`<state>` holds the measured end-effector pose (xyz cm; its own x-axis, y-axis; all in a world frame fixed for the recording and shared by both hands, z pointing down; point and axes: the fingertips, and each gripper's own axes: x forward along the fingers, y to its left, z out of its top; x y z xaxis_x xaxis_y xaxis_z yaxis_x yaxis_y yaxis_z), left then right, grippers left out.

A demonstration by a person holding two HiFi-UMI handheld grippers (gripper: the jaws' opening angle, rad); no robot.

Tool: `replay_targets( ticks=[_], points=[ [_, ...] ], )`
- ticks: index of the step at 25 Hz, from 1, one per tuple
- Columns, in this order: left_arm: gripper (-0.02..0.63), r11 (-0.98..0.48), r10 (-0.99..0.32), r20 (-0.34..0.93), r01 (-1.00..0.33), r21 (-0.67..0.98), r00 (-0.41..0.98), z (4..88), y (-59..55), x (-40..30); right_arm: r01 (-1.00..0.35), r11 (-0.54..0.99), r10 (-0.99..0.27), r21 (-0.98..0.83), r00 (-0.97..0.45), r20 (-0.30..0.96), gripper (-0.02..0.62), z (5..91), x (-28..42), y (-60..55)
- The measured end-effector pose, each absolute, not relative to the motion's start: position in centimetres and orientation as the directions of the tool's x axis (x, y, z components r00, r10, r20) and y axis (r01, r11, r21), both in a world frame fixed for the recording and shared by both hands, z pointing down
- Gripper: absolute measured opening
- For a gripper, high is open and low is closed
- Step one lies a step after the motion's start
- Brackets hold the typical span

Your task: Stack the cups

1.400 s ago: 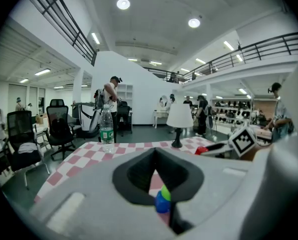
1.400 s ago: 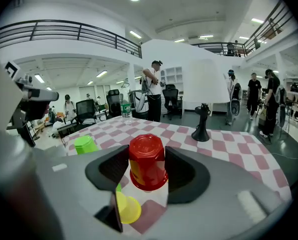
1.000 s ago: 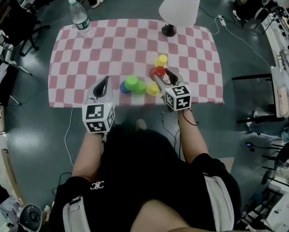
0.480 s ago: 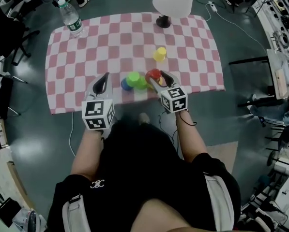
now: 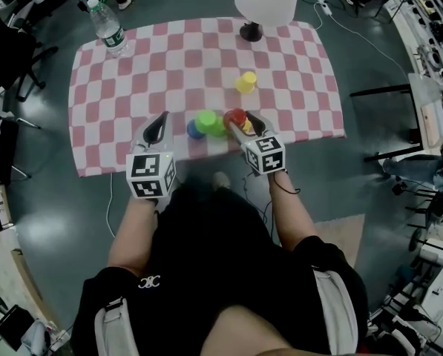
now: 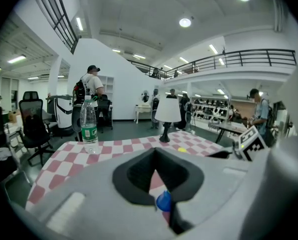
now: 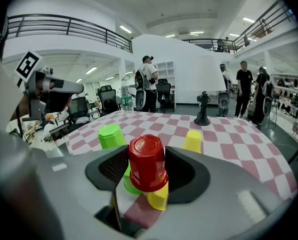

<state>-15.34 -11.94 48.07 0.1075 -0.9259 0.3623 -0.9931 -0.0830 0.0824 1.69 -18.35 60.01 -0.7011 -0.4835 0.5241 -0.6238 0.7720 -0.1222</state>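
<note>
Clamping an upturned red cup (image 7: pixel 148 161) between widely parted jaws, the right tool (image 5: pixel 243 123) holds it directly over a yellow cup (image 7: pixel 158 196), whose lower edge shows beneath it. Whether the red one is fully seated cannot be told. A green cup (image 7: pixel 110 135) stands just beyond this tool's left jaw, and a second green one (image 7: pixel 128 184) peeks out low behind the red. Another yellow cup (image 7: pixel 192 140) stands farther ahead, slightly right, alone on the checkered tabletop (image 5: pixel 132 73). The left tool (image 6: pixel 156 151) hangs at the near edge, jaw tips together and gripping nothing. A blue cup (image 6: pixel 163 202) sits just ahead of it.
</note>
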Motion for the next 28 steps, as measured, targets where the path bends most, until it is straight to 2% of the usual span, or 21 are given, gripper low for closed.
replay_targets(
  ticks=[12,17,22,28],
  points=[
    [-0.002,-0.101,-0.930,0.345,-0.991,0.084,0.124,47.4,-12.8,-14.8,-0.600,0.789,-0.460,-0.134,-0.721,0.519,0.231,59.7,1.5,-17.5],
    [-0.002,-0.109,-0.933,0.336,-0.991,0.081,0.130,47.2,-13.0,-14.6,-0.580,0.803,-0.456,-0.139,-0.747,0.483,0.268,58.9,1.2,-17.2],
    [-0.002,-0.122,-0.937,0.319,-0.990,0.073,0.139,46.9,-13.5,-14.3,-0.587,0.802,-0.499,-0.108,-0.760,0.416,0.268,56.6,1.1,-17.4],
    [-0.002,-0.141,-0.946,0.285,-0.988,0.064,0.154,45.5,-14.6,-13.8,-0.633,0.770,-0.593,-0.074,-0.755,0.280,0.267,51.1,1.5,-19.0]
  ],
)
